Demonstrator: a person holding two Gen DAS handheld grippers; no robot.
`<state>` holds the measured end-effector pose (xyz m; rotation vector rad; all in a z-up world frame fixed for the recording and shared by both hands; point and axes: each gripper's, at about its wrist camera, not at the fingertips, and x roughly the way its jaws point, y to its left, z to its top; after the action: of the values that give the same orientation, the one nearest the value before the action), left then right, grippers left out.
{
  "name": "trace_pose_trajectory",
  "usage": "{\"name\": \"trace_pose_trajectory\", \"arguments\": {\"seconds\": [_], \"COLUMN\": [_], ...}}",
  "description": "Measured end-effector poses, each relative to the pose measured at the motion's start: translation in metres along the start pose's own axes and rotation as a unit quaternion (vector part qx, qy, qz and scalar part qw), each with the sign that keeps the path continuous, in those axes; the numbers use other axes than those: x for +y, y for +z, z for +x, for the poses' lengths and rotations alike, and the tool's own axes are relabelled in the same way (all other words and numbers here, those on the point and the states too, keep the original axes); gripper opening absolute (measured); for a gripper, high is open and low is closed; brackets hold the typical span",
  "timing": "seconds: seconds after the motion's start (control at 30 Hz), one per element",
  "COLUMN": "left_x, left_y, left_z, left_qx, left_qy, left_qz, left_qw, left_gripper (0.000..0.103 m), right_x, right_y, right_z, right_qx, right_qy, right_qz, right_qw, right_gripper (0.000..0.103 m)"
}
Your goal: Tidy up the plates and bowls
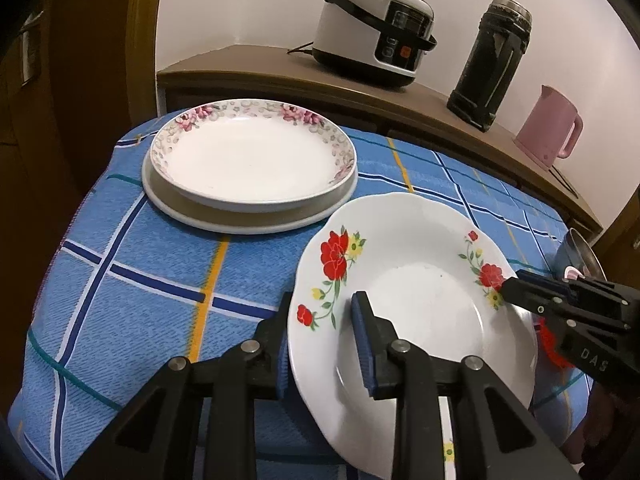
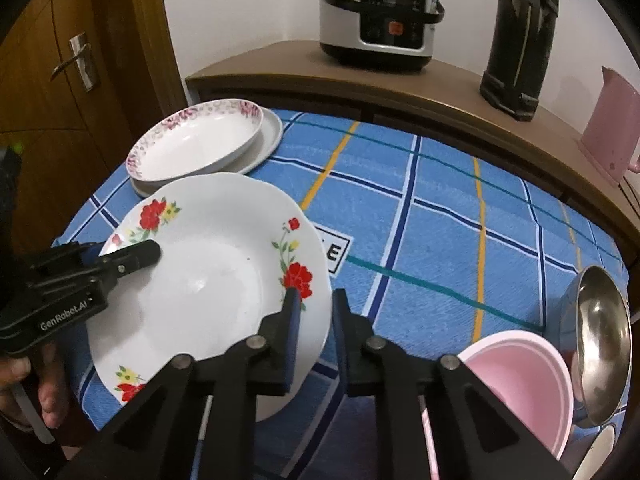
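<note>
While both hand-held grippers (image 1: pixel 320 320) (image 2: pixel 316 300) clamp red-flowered plate (image 1: pixel 400 280), two plates (image 1: pixel 248 160) stacked, two bowls (image 2: pixel 520 380).

Home dining rm, rice cooker (image 1: pixel 376 32), thermos (image 1: pixel 494 64), checked tablecloth (image 1: pixel 160 280)

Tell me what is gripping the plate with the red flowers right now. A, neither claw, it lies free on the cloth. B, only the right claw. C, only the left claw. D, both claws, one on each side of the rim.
D: the left claw pinches one side of the red-flowered plate and the right claw pinches the opposite rim, so both hold it.
</note>
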<state>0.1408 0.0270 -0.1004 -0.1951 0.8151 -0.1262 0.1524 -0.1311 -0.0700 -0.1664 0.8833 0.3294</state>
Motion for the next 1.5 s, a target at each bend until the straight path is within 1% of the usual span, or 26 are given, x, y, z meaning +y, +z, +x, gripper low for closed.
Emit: {"name": "trace_pose_trajectory", "arguments": {"seconds": [0.17,0.43,0.6,0.8,1.13,1.33,1.43,1.5], "left_x": [-0.002,0.006,0.010,0.012,0.006,0.002,0.002,-0.001], "left_y": [0.000,0.005,0.005,0.007,0.018,0.024,0.031,0.035], "left_z": [-0.004,-0.010,-0.011,-0.016,-0.022,-0.024,-0.023,-0.024], "left_qx": [-0.016,-0.017,-0.027,-0.036,-0.052,-0.082,-0.088,-0.093], "left_qy": [0.014,0.018,0.020,0.017,0.017,0.012,0.004,0.008], "left_qz": [0.005,-0.011,-0.013,-0.016,-0.006,0.013,0.012,0.019], "left_qw": [0.9998,0.9996,0.9993,0.9991,0.9985,0.9965,0.9960,0.9954], "left_gripper": [0.031,0.031,0.032,0.032,0.032,0.032,0.032,0.033], "right_x": [0.001,0.007,0.011,0.012,0.011,0.009,0.010,0.009], "right_y": [-0.003,-0.002,-0.003,-0.002,-0.001,0.000,0.000,0.001], "right_z": [-0.002,-0.003,-0.002,-0.009,-0.015,-0.016,-0.013,-0.015], "right_qx": [-0.014,-0.017,-0.020,-0.036,-0.051,-0.062,-0.059,-0.065], "right_qy": [0.001,0.006,0.008,0.009,-0.001,-0.011,-0.016,-0.018], "right_qz": [0.003,-0.005,-0.010,-0.009,-0.005,0.001,0.002,0.002], "right_qw": [1.000,1.000,1.000,0.999,0.999,0.998,0.998,0.998], "right_gripper": [0.016,0.016,0.016,0.016,0.016,0.016,0.016,0.017]}}
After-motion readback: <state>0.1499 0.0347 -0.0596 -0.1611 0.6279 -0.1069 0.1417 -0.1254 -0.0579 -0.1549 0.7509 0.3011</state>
